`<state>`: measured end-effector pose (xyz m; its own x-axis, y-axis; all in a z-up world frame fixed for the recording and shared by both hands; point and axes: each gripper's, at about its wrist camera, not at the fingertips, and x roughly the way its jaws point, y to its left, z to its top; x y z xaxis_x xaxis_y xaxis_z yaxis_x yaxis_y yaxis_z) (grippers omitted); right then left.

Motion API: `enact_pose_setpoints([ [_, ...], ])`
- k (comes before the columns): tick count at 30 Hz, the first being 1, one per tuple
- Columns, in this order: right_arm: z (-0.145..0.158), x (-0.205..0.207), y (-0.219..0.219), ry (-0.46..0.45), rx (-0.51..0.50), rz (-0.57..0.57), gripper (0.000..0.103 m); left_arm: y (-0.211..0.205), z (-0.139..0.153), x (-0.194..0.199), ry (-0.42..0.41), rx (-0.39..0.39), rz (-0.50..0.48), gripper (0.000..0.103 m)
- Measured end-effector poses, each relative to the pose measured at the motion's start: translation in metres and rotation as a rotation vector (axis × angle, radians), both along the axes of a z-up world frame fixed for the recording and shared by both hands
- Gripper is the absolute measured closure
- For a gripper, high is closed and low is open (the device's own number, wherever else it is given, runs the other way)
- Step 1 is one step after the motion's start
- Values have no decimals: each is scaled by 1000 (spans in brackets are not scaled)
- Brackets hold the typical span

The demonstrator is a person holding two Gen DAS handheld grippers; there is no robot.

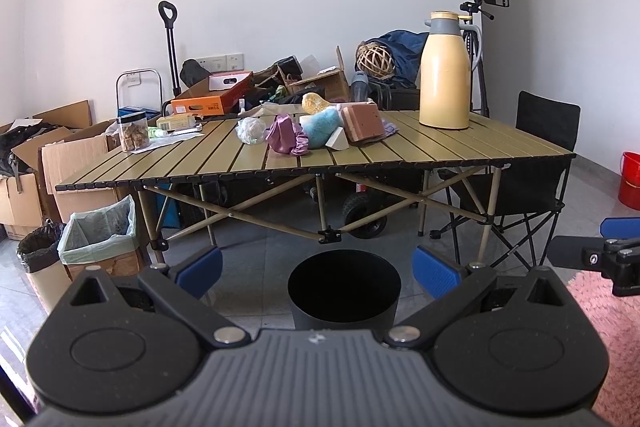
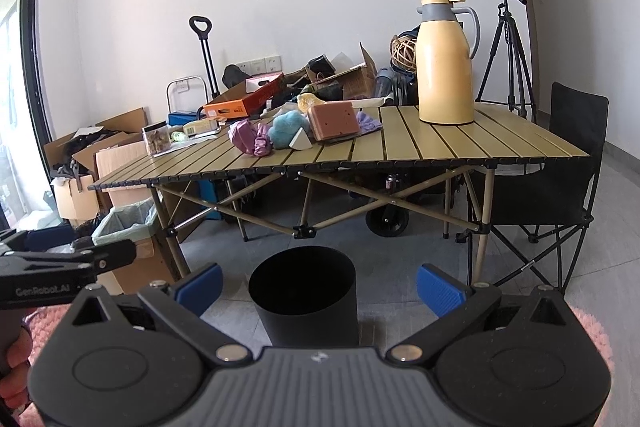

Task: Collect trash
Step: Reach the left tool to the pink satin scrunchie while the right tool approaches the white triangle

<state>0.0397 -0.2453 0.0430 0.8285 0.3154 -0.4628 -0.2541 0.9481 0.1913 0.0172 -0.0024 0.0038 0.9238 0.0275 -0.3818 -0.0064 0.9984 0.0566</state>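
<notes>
A black round bin (image 1: 344, 287) stands on the floor in front of a slatted folding table (image 1: 440, 147); it also shows in the right wrist view (image 2: 306, 295). On the table lie a crumpled white plastic wad (image 1: 251, 131), crumpled purple wrappers (image 1: 285, 135) (image 2: 250, 138), a blue fluffy lump (image 1: 322, 127) (image 2: 289, 125), a white wedge (image 1: 337, 139) (image 2: 301, 141) and a pink sponge block (image 1: 362, 123) (image 2: 334, 121). My left gripper (image 1: 318, 273) is open and empty, low before the bin. My right gripper (image 2: 320, 285) is open and empty, also before the bin.
A tall yellow thermos (image 1: 445, 71) stands at the table's right. A snack jar (image 1: 133, 131) stands at its left. A lined cardboard bin (image 1: 100, 235) and a black-bagged bin (image 1: 38, 255) sit on the floor left. A black folding chair (image 1: 532, 183) stands right. Boxes clutter behind.
</notes>
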Motion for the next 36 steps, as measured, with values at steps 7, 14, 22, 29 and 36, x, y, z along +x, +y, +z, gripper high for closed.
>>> enact_pose_setpoints([
  [7,-4,21,-3,3,8,9,0,0,2,16,-4,17,20,0],
  [14,-6,51,-3,3,11,25,0,2,4,39,-3,25,34,0],
  [22,-14,84,-1,14,15,42,0,5,8,72,5,31,48,0],
  [29,-20,113,3,22,15,53,0,11,6,104,14,23,50,0],
  [36,-22,146,10,8,27,64,0,21,5,135,36,5,55,0],
])
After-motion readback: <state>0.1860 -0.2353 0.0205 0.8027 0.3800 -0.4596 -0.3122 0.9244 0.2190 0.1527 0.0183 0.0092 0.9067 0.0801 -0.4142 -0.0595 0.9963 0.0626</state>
